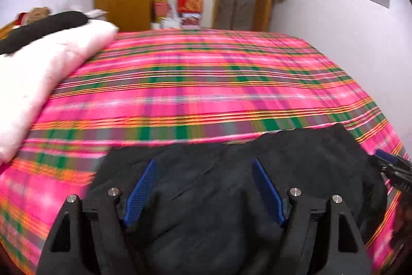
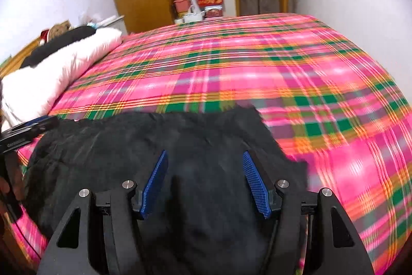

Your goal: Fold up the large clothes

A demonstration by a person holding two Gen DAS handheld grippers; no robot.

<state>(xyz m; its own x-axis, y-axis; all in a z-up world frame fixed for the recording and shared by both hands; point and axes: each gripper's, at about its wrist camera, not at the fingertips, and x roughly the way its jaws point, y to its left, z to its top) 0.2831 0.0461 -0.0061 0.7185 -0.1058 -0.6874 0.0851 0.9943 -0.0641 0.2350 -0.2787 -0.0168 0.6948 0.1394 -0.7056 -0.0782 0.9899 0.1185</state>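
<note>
Item: one large black garment (image 1: pixel 231 184), my piece to fold. Fabric is dark and matte, softly creased, with no visible print. It lies spread on the pink plaid bedcover (image 1: pixel 206 84) at the near edge of the bed, at 6 o'clock in my left view. Its far hem runs roughly straight from 9 to 3 o'clock. In my right view the garment (image 2: pixel 154 146) fills 6 to 9 o'clock, and its right border is ragged and uneven toward 3 o'clock. Whether it is already folded over, I cannot tell.
</note>
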